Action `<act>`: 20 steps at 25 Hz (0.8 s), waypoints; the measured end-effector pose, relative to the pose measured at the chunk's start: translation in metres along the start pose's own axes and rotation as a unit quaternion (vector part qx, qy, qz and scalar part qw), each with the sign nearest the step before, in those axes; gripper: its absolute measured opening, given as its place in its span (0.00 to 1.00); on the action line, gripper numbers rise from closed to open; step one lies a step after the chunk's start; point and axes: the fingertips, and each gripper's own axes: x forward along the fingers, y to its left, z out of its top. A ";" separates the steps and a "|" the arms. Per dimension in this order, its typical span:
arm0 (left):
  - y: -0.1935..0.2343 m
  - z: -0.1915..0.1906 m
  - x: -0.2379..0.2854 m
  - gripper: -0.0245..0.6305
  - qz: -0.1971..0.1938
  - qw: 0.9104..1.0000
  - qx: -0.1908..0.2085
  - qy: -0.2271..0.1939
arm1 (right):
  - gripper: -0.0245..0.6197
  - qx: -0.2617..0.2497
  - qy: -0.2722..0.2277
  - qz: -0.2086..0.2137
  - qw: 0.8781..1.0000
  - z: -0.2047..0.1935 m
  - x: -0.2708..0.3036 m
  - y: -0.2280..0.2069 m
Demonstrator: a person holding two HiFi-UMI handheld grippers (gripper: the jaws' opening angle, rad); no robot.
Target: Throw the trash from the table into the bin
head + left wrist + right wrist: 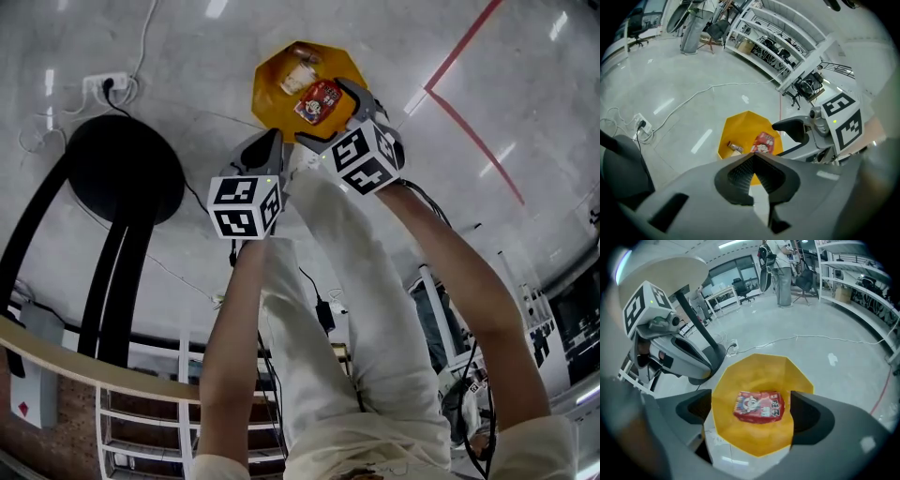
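Observation:
A yellow bin (274,94) stands on the grey floor below both grippers. A red snack packet (320,101) shows inside its outline, with a pale piece of trash (297,77) beside it. In the right gripper view the red packet (759,407) shows against the bin (754,371) between the jaws of my right gripper (753,411). Those jaws stand wide open and apart from the packet. I cannot tell whether the packet is lying in the bin or still in the air. My left gripper (753,157) is shut with nothing in it, above the bin (740,126).
A black round table foot (127,169) and its post stand left of the bin. A power strip (108,84) with cables lies on the floor behind. A red floor line (469,56) runs at right. Shelves (787,42) and a standing person (780,268) are further off.

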 end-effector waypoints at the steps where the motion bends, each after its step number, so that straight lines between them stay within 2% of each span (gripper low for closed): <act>1: -0.001 0.000 0.000 0.04 -0.001 1.000 0.005 0.004 | 0.86 0.007 0.000 0.001 1.000 -0.001 -0.002 0.000; 5: -0.007 0.007 -0.004 0.04 -0.001 1.000 0.022 0.018 | 0.86 0.018 -0.006 -0.002 1.000 -0.002 -0.017 0.003; 9: -0.025 0.025 -0.016 0.04 -0.006 0.999 0.038 0.018 | 0.80 0.025 -0.014 0.000 1.000 0.001 -0.047 0.016; 16: -0.064 0.070 -0.056 0.04 -0.010 0.998 0.056 -0.009 | 0.45 0.023 -0.059 -0.030 0.998 0.040 -0.120 0.026; 20: -0.085 0.090 -0.090 0.04 -0.007 0.997 0.063 -0.034 | 0.31 0.010 -0.080 -0.051 0.995 0.066 -0.153 0.029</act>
